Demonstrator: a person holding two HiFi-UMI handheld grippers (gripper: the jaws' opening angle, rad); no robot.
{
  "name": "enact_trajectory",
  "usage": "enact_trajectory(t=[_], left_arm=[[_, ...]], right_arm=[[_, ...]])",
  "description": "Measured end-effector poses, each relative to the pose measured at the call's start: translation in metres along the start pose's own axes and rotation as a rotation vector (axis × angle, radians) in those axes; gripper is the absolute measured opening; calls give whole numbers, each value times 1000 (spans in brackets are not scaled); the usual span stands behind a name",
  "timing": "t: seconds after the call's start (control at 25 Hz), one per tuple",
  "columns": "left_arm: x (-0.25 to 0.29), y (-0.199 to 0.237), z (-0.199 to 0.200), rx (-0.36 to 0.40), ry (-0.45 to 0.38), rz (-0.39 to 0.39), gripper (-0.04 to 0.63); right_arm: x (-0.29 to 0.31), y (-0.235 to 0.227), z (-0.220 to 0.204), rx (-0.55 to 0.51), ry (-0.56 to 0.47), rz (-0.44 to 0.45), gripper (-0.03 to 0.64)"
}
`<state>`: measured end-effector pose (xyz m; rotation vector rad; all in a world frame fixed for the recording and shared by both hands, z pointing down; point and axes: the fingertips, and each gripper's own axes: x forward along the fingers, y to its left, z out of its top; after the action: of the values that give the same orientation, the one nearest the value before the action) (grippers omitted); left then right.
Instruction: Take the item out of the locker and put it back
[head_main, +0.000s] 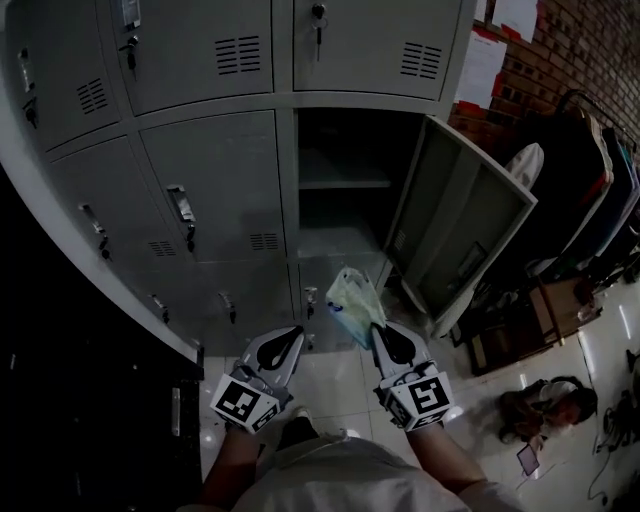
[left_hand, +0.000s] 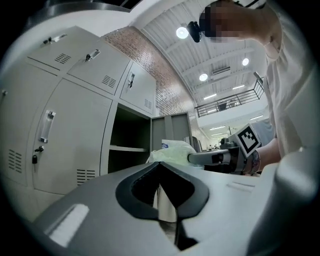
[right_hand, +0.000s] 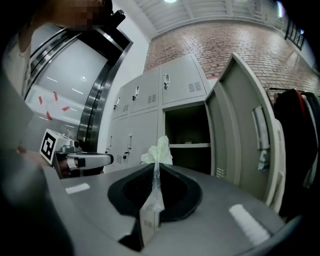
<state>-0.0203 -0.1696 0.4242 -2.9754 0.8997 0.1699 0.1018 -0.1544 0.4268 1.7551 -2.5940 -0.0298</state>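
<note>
On the left the row of closed locker doors (head_main: 215, 190) sits untouched, and the left gripper (head_main: 297, 332) hangs in front of them, jaws pressed together on nothing. Just beside it comes the pale green plastic bag (head_main: 355, 303): it's out of the locker, in the air in front of the open compartment (head_main: 345, 150). The right gripper (head_main: 377, 332) has it, jaws clamped on a thin pinch of film at the bag's edge, with the bulk bunched beyond the tips. Further right, the open door (head_main: 455, 225) stands wide, apart from the bag. The danger looks to be that slim grip. A quick swing could let the slick film slide out and drop the bag to the floor (head_main: 330, 385). Going back in, the loose bulk could snag the shelf (head_main: 345, 183) and be tugged free.
</note>
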Motion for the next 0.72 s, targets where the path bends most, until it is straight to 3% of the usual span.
enact_trajectory(t=[0.2, 0.36, 0.72], left_arm=[[-35, -71, -8, -7, 22, 28, -31], [-52, -118, -7, 0, 34, 9, -31], [-78, -146, 5, -5, 30, -2, -31]], right_arm=[[-70, 28, -1, -11, 4, 50, 17], [-115, 35, -3, 11, 19, 38, 15], [-148, 51, 4, -5, 14, 8, 14]])
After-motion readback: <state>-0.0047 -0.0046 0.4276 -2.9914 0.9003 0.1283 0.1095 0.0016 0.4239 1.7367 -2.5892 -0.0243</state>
